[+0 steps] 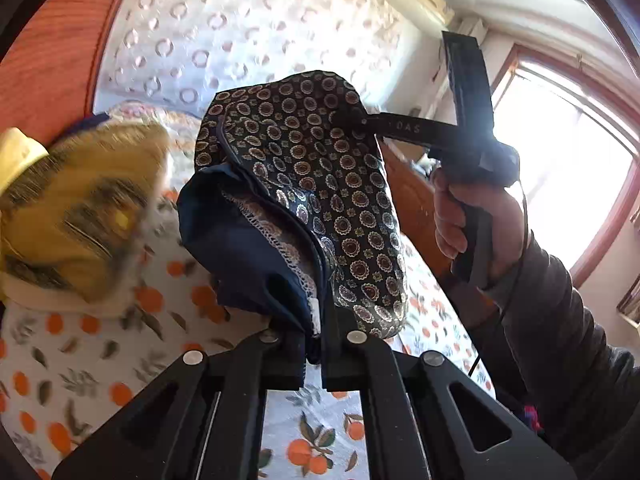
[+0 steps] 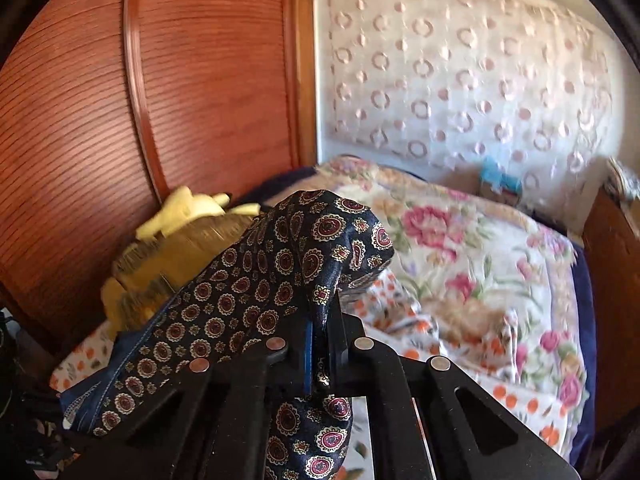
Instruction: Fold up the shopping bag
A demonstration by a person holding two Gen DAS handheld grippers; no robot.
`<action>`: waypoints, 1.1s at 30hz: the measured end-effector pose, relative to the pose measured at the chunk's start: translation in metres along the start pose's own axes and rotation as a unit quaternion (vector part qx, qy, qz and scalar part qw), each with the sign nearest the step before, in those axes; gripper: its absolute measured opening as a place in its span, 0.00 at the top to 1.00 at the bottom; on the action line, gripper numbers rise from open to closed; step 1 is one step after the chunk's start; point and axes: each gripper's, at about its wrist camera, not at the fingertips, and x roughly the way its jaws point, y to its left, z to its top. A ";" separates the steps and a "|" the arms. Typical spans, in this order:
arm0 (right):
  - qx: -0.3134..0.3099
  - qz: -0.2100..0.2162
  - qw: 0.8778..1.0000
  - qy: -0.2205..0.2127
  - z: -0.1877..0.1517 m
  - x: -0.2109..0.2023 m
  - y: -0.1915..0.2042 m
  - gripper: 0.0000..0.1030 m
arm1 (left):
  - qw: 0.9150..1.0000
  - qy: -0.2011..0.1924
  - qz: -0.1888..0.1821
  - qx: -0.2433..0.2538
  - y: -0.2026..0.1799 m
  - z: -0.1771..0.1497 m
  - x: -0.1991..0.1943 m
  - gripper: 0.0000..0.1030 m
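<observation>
While both grippers are raised above the bed, the shopping bag [image 1: 320, 184] hangs in the air between them, clear of the bedding. It is a dark navy fabric bag printed with small round medallions, with a plain blue lining and a white stitched edge exposed on its underside. In the left wrist view, the left gripper [image 1: 314, 356] has its two fingers drawn nearly together, and a bunched edge of the bag is pinched in the narrow gap between them; the fabric rises from the fingers and drapes up and away. In the same view, the right gripper [image 1: 362, 120] enters from the right side, held by a hand [image 1: 476, 220] in a dark padded sleeve [image 1: 560, 320], and its finger reaches into the upper edge of the bag. In the right wrist view, the right gripper [image 2: 318, 360] is likewise closed down on a fold of the shopping bag [image 2: 256, 296], with cloth passing between the fingers and hanging below them as well as mounding above. Below the bag lies a bed sheet [image 1: 80, 380] printed with oranges and leaves, and farther back a floral quilt [image 2: 480, 248] covers the bed. A yellow plush toy [image 1: 76, 208], blurred in both views, rests at the left edge of the bed beside a reddish wooden wardrobe [image 2: 120, 120]. A white curtain [image 2: 460, 80] with ring patterns hangs behind the bed, and a bright window [image 1: 560, 160] shows at the right.
</observation>
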 end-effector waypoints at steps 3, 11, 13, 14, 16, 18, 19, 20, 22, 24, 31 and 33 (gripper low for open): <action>-0.021 0.003 1.000 -0.012 0.019 -0.006 0.024 0.96 | 1.000 -0.028 0.004 0.000 0.006 0.010 -0.023 0.95; -0.088 0.034 0.993 -0.068 0.080 -0.037 0.107 0.96 | 0.992 -0.122 0.035 0.010 0.028 0.047 -0.114 0.95; -0.100 0.049 0.991 -0.080 0.091 -0.040 0.125 0.96 | 0.988 -0.145 0.057 0.017 0.033 0.055 -0.142 0.95; -0.104 0.059 0.989 -0.087 0.099 -0.041 0.139 0.96 | 0.986 -0.151 0.069 0.019 0.036 0.058 -0.152 0.95; -0.104 0.085 0.986 -0.097 0.107 -0.038 0.160 0.96 | 0.982 -0.159 0.094 0.023 0.045 0.062 -0.177 0.95; -0.105 0.110 0.983 -0.102 0.111 -0.031 0.178 0.96 | 0.978 -0.165 0.126 0.032 0.051 0.067 -0.200 0.95; -0.105 0.124 0.981 -0.104 0.113 -0.028 0.189 0.96 | 0.975 -0.167 0.142 0.035 0.054 0.070 -0.210 0.95; -0.103 0.136 0.980 -0.104 0.115 -0.023 0.193 0.96 | 0.973 -0.170 0.151 0.036 0.057 0.072 -0.217 0.95; -0.089 0.161 0.977 -0.106 0.115 -0.016 0.194 0.96 | 0.969 -0.176 0.171 0.040 0.062 0.077 -0.229 0.95; -0.071 0.179 0.976 -0.104 0.114 -0.007 0.182 0.96 | 0.967 -0.178 0.179 0.043 0.069 0.083 -0.227 0.95; -0.017 0.135 0.991 -0.012 0.055 0.091 0.083 0.96 | 0.980 -0.107 0.163 0.037 0.109 0.087 -0.160 0.95; -0.005 0.107 0.994 0.027 0.025 0.129 0.049 0.96 | 0.985 -0.058 0.160 0.026 0.133 0.082 -0.104 0.95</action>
